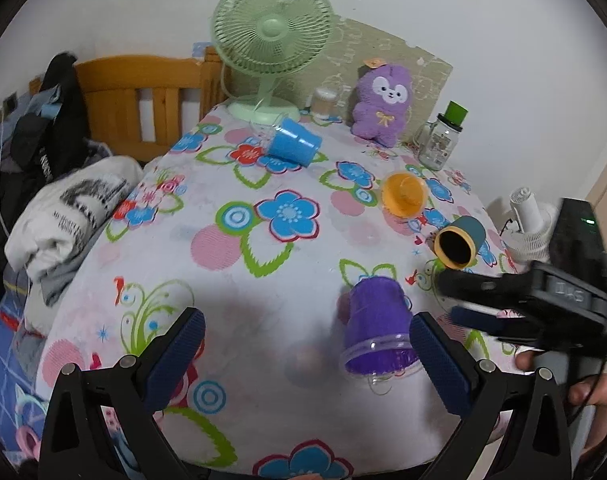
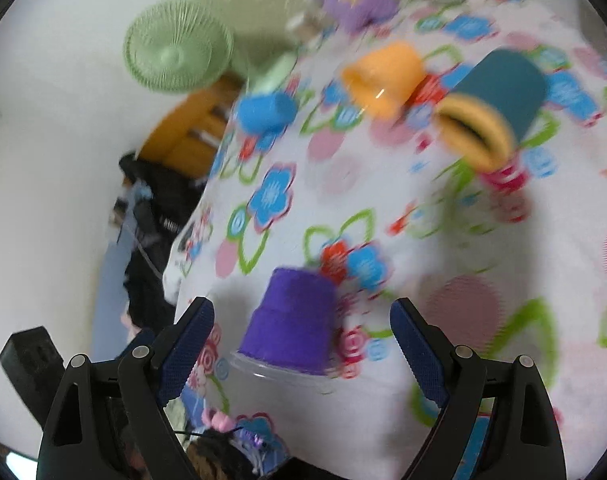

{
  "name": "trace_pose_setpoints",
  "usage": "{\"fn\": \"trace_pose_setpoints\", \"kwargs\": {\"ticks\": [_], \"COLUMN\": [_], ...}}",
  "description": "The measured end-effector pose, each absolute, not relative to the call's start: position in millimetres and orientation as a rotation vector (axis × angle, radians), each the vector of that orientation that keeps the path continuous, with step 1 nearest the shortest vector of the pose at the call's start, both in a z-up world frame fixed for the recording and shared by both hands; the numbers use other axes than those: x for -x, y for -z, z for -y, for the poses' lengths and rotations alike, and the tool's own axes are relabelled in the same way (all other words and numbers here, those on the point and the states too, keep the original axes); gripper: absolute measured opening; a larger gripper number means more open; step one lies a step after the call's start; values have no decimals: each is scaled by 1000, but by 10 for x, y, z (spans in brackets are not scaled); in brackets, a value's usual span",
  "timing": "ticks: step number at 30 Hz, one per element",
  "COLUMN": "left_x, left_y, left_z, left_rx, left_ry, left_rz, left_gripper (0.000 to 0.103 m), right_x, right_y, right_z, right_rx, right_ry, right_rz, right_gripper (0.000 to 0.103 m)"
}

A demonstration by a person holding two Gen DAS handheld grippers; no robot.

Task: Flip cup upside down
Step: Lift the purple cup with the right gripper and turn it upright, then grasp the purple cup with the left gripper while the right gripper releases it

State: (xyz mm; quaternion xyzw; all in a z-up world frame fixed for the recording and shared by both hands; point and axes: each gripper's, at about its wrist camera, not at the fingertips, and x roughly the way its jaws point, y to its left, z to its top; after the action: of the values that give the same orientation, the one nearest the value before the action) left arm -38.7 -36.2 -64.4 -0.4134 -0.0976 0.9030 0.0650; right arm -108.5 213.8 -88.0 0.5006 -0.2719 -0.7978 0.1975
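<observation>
A purple cup (image 1: 377,326) stands upside down on the flowered tablecloth (image 1: 263,264), its clear rim down. My left gripper (image 1: 307,344) is open and empty; the cup sits just inside its right finger (image 1: 435,356). In the right wrist view the same purple cup (image 2: 293,326) stands between the open fingers of my right gripper (image 2: 303,344), untouched. The right gripper also shows in the left wrist view (image 1: 459,296), open, to the right of the cup. A teal cup with a yellow rim (image 1: 459,242) lies on its side. An orange cup (image 1: 403,194) and a blue cup (image 1: 293,142) also lie tipped.
A green fan (image 1: 273,40), a purple plush toy (image 1: 381,104), a glass jar with a green lid (image 1: 441,138) and a small clear container (image 1: 323,102) stand along the table's far edge. A wooden bed frame (image 1: 143,96) and bedding (image 1: 71,216) are at left. A small white fan (image 1: 527,220) is at right.
</observation>
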Motion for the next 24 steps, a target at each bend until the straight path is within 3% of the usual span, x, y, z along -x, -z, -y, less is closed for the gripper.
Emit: {"fn": "trace_pose_setpoints", "kwargs": {"ticks": [11,24], "left_x": [1069,1477], "left_y": [771,1224], "left_z": [-346,-699], "left_rx": [1380,1691], "left_ry": [-2481,-2290], "left_rz": [-68,-156], "left_gripper": [103,99], "right_x": [919,903], "right_y": [1004,1093], "right_z": [-2669,-2844], "right_rx": [-1397,-1374], "right_ry": [2285,2300], "right_rz": [858,903], "right_gripper": [95,95]}}
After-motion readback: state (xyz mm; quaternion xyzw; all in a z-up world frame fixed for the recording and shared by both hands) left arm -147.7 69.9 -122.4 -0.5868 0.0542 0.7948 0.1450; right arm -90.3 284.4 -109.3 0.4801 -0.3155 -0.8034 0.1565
